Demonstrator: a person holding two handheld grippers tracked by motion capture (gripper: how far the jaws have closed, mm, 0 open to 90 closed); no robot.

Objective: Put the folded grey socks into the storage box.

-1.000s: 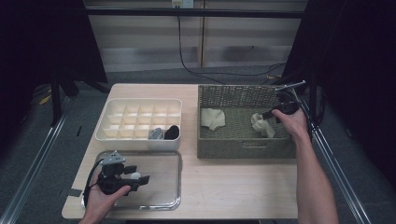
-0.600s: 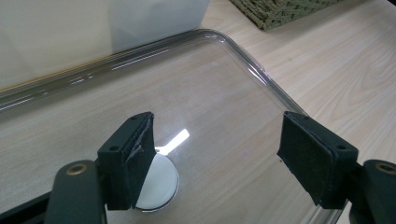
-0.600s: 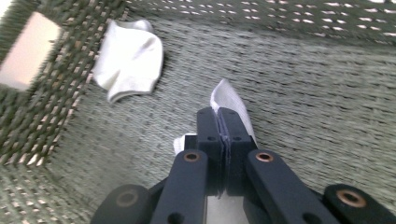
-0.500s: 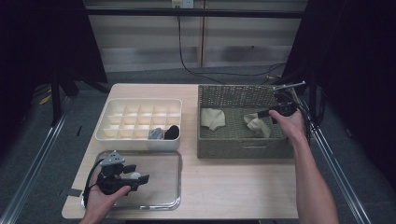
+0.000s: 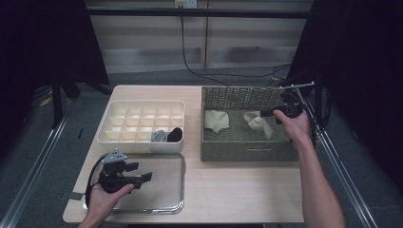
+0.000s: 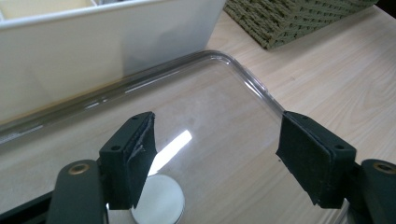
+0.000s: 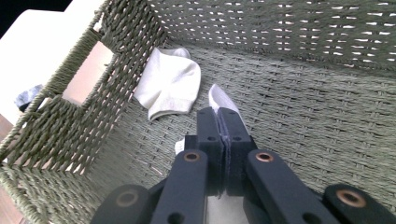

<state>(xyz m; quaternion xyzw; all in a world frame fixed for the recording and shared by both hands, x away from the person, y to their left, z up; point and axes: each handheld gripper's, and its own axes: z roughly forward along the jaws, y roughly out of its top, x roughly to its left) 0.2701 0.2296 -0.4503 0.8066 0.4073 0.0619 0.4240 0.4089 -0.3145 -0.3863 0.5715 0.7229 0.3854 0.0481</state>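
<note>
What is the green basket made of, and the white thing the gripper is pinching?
The basket looks woven from twisted grass-like or paper cord, matte olive green: you can see the plaited strands and little gaps. The white sock pinched in the right gripper seems soft knitted cotton-like fabric; it hangs limp and folds. The other sock looks the same.

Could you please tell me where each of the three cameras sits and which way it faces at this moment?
High view: above the person's side, looking forward and down on the table; both forearms enter from the bottom.
Left gripper view: on the left gripper, looking along its open jaws at the clear tray.
Right gripper view: on the right gripper, looking into the wicker basket; jaws shut on a white sock.
Shared: the high and right gripper views both show the second white sock lying in the basket.
</note>
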